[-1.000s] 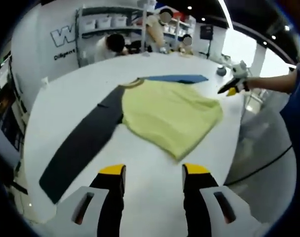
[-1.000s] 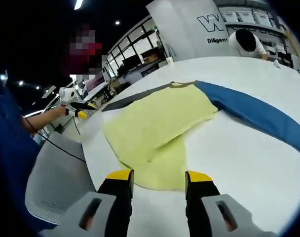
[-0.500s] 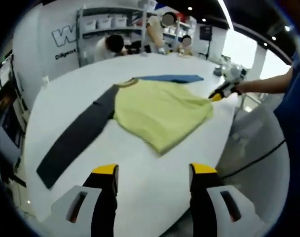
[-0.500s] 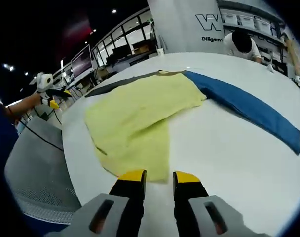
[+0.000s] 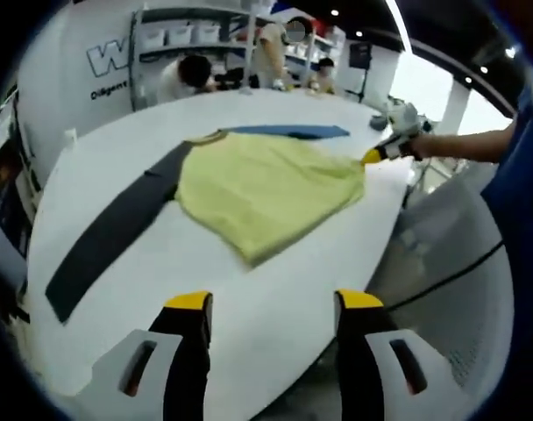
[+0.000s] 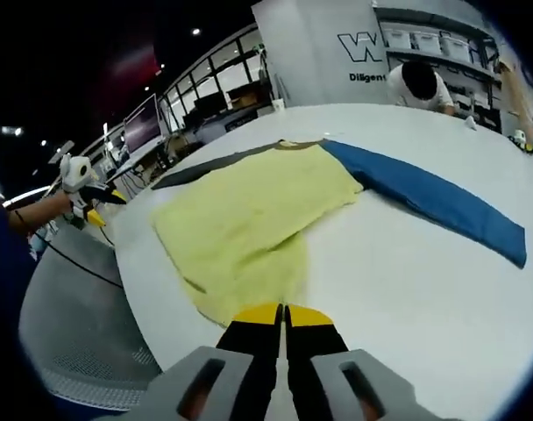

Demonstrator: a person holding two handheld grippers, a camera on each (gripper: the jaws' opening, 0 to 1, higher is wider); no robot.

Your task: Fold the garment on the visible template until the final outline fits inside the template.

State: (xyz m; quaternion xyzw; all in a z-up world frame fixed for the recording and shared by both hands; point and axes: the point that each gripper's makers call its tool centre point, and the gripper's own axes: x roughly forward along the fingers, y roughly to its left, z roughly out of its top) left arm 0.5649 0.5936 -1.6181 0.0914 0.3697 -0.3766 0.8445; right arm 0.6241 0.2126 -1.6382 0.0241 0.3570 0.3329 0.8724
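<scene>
A long-sleeved garment lies flat on the white table (image 5: 249, 289), with a yellow body (image 5: 266, 184), a dark grey sleeve (image 5: 104, 241) and a blue sleeve (image 5: 288, 132). My left gripper (image 5: 273, 303) is open and hangs over the table's near edge, well short of the cloth. In the right gripper view the yellow body (image 6: 245, 215) runs down to my right gripper (image 6: 281, 313), whose jaws are shut on the hem's corner. The blue sleeve (image 6: 429, 197) stretches to the right and the grey sleeve (image 6: 205, 165) to the far left. The right gripper (image 5: 376, 155) also appears at the shirt's far right corner.
People (image 5: 192, 74) lean over the far side of the table beside shelves with bins (image 5: 183, 35). A grey mesh chair (image 6: 69, 324) and a cable stand off the table's edge. A hand holds the left gripper (image 6: 95, 206) out there.
My right gripper's jaws have gone from wide open to shut while moving onto the yellow hem. The left gripper has drawn back, so the garment sits farther off in its view.
</scene>
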